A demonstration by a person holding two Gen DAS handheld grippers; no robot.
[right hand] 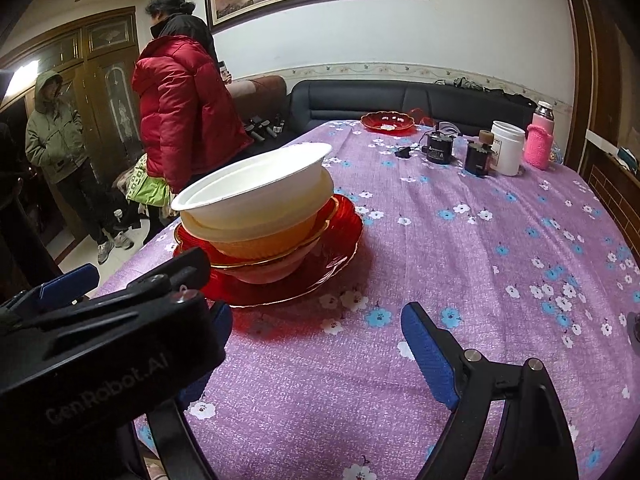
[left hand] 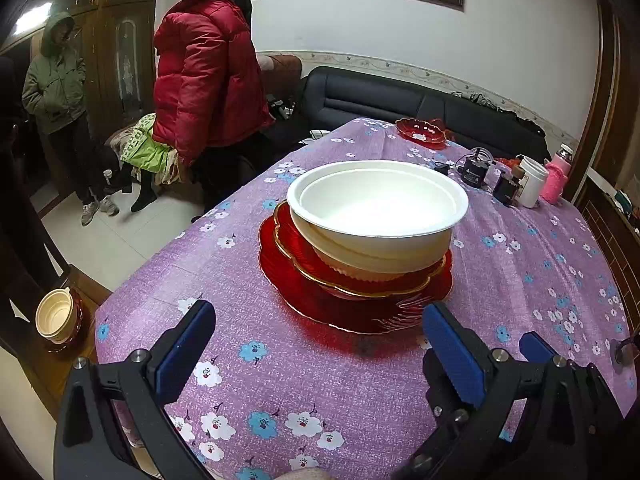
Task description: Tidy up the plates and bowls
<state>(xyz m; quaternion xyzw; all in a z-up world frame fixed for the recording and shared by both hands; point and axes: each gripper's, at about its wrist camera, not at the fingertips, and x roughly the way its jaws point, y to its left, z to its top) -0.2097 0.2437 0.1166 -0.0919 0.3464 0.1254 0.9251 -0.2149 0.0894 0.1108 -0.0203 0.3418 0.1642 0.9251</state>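
Observation:
A stack stands mid-table: a white bowl (left hand: 376, 204) nested on cream bowls, in a gold-rimmed red dish (left hand: 316, 268), on a large red plate (left hand: 340, 308). The stack also shows in the right wrist view (right hand: 256, 196), left of centre. My left gripper (left hand: 316, 344) is open and empty, just short of the red plate's near rim. My right gripper (right hand: 316, 340) is open and empty, to the right of the stack; the left gripper's body (right hand: 104, 344) hides its left finger. Another red dish (left hand: 420, 132) sits at the far table edge (right hand: 386, 122).
The table wears a purple flowered cloth (left hand: 320, 392). At the far right stand a white jar (right hand: 506, 152), a pink bottle (right hand: 540, 144) and small black devices (right hand: 440, 146). Two people (left hand: 204, 76) stand left of the table. Stacked cream bowls (left hand: 56, 316) sit on a low stand.

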